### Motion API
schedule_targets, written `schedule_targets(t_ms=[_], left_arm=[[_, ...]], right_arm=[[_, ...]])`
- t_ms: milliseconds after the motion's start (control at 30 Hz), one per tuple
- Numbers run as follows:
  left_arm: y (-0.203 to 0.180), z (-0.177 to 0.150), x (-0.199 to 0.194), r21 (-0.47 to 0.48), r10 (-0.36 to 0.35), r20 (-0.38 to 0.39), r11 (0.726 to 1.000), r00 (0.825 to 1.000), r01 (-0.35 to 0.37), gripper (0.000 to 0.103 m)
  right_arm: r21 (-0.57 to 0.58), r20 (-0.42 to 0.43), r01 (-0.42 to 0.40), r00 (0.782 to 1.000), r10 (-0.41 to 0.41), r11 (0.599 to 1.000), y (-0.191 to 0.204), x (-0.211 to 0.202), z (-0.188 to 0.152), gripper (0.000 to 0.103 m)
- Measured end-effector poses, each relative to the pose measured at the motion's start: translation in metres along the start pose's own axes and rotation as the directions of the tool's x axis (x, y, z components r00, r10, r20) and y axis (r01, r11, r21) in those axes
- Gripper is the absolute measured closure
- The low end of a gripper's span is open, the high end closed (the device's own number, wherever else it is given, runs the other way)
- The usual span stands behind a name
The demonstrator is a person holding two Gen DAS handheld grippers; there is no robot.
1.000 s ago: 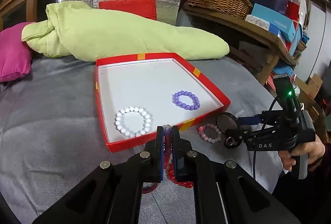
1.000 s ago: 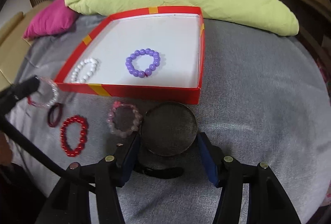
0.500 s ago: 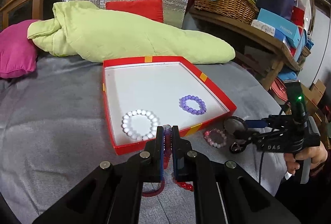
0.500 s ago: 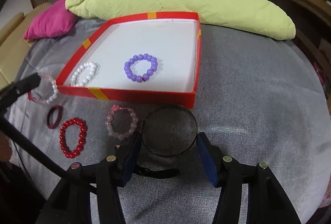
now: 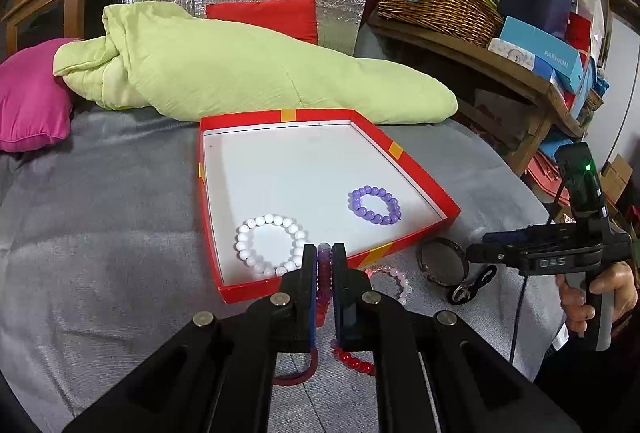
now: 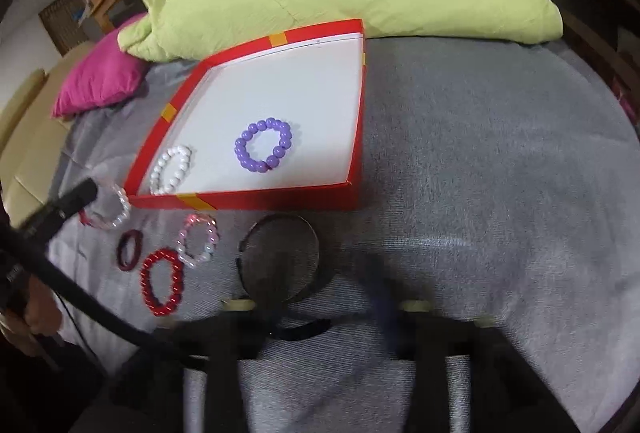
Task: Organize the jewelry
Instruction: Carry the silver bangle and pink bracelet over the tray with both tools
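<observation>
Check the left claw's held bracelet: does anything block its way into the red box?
Only the red box's low near wall lies ahead of the left claw and its pinched bracelet. Just beyond it the white bead bracelet occupies the near corner.

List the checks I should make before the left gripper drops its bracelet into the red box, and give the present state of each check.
1. Grip: the left gripper is shut on the translucent beaded bracelet. Ok.
2. Position: this bracelet hangs outside the front wall of the red cardboard box, not above its floor. Not ok.
3. Free spot: bare white floor shows between the white bead bracelet and the purple bead bracelet. Ok.
4. Right gripper: its jaws are opening at the round dark disc, but the blur hides any contact. Cannot tell.
</observation>
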State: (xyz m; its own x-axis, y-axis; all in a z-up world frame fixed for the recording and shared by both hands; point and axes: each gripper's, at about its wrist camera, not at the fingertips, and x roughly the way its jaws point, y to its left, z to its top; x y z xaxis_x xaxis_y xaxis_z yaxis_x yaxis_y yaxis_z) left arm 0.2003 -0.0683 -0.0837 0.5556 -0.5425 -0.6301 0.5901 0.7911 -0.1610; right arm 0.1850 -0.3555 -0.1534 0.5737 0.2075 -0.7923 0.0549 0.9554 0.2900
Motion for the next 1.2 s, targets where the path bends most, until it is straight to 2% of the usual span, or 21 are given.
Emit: schedule_targets(t_ms=[67,200,367,400,433,467,500,667,867,1000,1200], left_arm=[[0.000,0.000,0.000,-0.003,0.001,0.001,1.000,1.000,-0.001,0.096],[-0.002,0.000,0.001,-0.001,0.000,-0.003,1.000,1.000,0.000,0.096],[-0.004,0.000,-0.001,0.011,-0.006,-0.001,1.000,1.000,0.006,0.096],[-0.003,0.000,-0.002,0.010,-0.004,-0.001,1.000,1.000,0.004,0.096],[-0.003,0.000,-0.002,0.010,-0.002,0.000,1.000,1.000,0.002,0.096],[-0.003,0.001,-0.002,0.009,0.000,0.001,1.000,1.000,0.000,0.096],[-0.002,0.001,-0.003,0.006,0.000,0.001,1.000,1.000,0.000,0.096],[-0.003,0.001,-0.002,0.008,0.004,0.006,1.000,1.000,-0.004,0.096],[-0.003,0.004,-0.002,-0.005,0.002,0.024,1.000,1.000,-0.002,0.096],[-0.008,0.007,-0.002,0.003,0.004,0.051,1.000,0.999,-0.004,0.096],[-0.019,0.015,0.001,0.013,0.012,0.101,1.000,0.995,-0.013,0.096]], right_arm=[[-0.010,-0.004,-0.014,1.000,0.014,1.000,0.007,0.000,0.000,0.031],[-0.070,-0.015,0.013,1.000,-0.014,0.997,0.030,0.009,-0.001,0.031],[-0.211,-0.057,0.157,0.983,-0.173,0.965,0.056,0.034,-0.011,0.031],[-0.224,-0.037,0.171,0.982,-0.184,0.959,0.058,0.034,-0.013,0.031],[-0.232,-0.023,0.181,0.981,-0.191,0.956,0.059,0.033,-0.013,0.032],[-0.226,-0.021,0.180,0.982,-0.190,0.957,0.059,0.032,-0.014,0.041],[-0.211,-0.011,0.183,0.982,-0.189,0.960,0.056,0.030,-0.013,0.041],[-0.176,-0.002,0.158,0.987,-0.161,0.972,0.046,0.021,-0.010,0.042],[-0.104,0.068,0.048,0.997,-0.041,0.993,0.031,-0.013,-0.003,0.042],[-0.035,0.143,-0.036,0.989,0.041,0.999,0.021,-0.036,0.004,0.042],[0.027,0.238,-0.059,0.970,0.051,0.998,0.016,-0.047,0.018,0.042]])
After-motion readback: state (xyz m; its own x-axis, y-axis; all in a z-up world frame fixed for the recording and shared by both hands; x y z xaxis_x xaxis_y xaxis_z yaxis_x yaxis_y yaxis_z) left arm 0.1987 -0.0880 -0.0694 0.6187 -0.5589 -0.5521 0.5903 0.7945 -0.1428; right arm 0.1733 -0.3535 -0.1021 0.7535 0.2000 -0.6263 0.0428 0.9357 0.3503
